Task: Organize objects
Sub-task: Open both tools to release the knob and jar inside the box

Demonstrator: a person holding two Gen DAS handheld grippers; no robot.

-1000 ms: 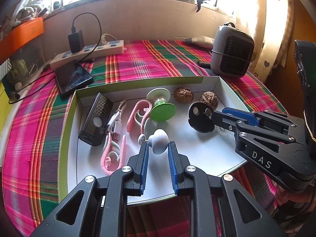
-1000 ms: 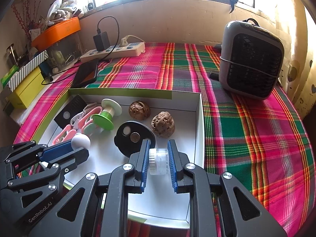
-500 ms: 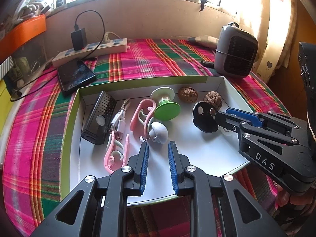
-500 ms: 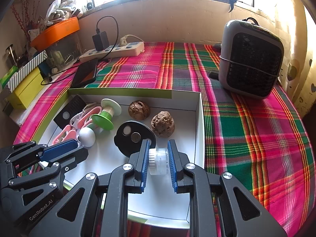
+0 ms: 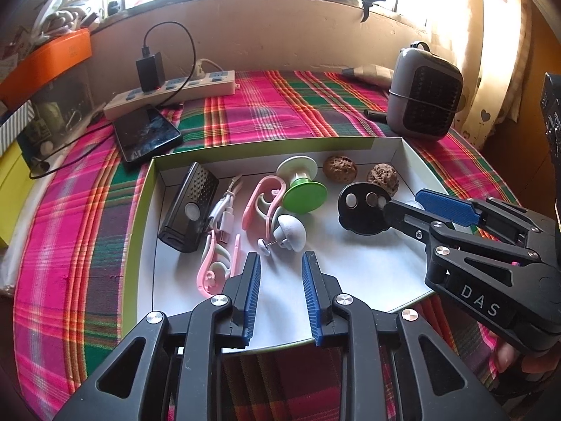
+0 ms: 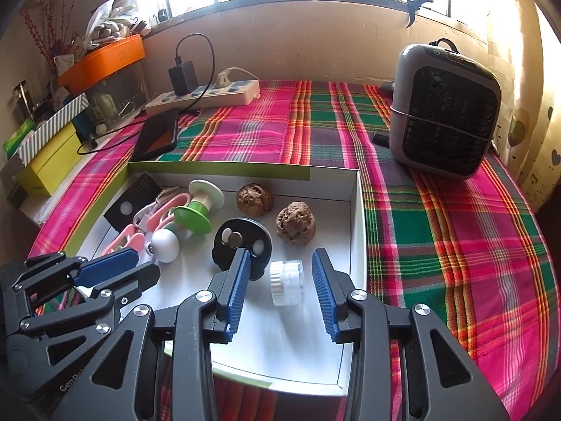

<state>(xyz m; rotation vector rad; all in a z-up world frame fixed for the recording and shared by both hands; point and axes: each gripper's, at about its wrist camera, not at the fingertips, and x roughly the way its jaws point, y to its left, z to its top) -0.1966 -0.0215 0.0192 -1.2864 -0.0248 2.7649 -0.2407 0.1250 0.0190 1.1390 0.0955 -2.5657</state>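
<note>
Plaid cloth (image 6: 438, 231) bears box (image 6: 356, 210) holding walnuts (image 6: 295, 223), jar (image 6: 286, 281).

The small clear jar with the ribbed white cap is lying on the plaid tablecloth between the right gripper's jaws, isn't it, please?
Not quite: the small clear jar lies on the white floor of the green-edged box, not on the plaid tablecloth. It is between the jaws of the right gripper, which are opening and no longer touch it. The right wrist view shows this.
</note>
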